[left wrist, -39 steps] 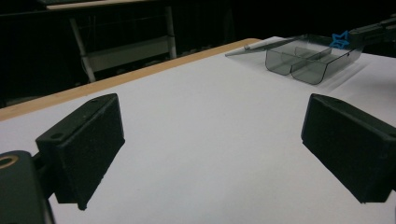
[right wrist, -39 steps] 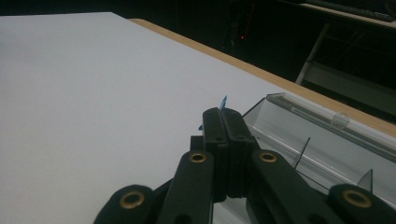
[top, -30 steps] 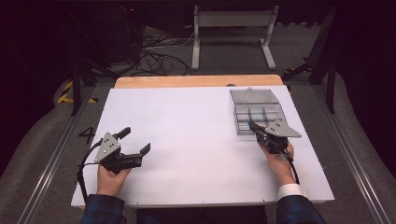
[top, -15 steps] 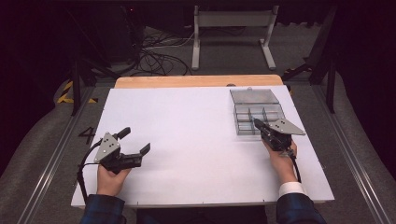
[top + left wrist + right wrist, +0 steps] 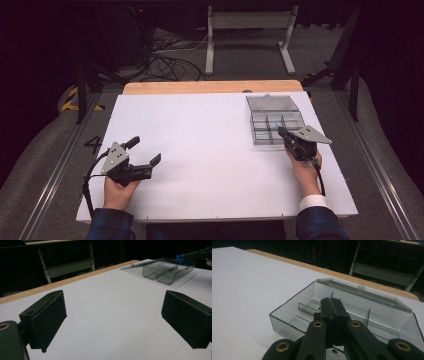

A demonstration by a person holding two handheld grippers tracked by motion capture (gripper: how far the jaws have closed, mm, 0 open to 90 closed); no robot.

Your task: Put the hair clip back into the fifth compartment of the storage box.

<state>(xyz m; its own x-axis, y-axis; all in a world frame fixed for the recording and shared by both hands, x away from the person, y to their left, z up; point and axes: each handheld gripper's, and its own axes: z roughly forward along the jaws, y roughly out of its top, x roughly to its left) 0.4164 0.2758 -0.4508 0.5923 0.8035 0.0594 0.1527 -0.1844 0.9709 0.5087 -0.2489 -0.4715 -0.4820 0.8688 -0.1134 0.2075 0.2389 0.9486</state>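
the right tongs [image 5: 333, 301] are clenched on a small blue star-shaped piece [image 5: 331, 295], whose tip peeks out just above the pinched jaws. they hang over the near edge of the clear grey plastic compartment box [image 5: 272, 120] with its lid swung open at the back, which sits at the far right of the white surface [image 5: 200, 150]. from the left gripper view the same blue star [image 5: 179, 258] sits at the box's rim. so the carry looks nearly done; what is left, by my reading, is lowering into a compartment and letting go. the left tongs [image 5: 150, 165] are released, jaws wide apart, resting low at the near left, well apart from the box.
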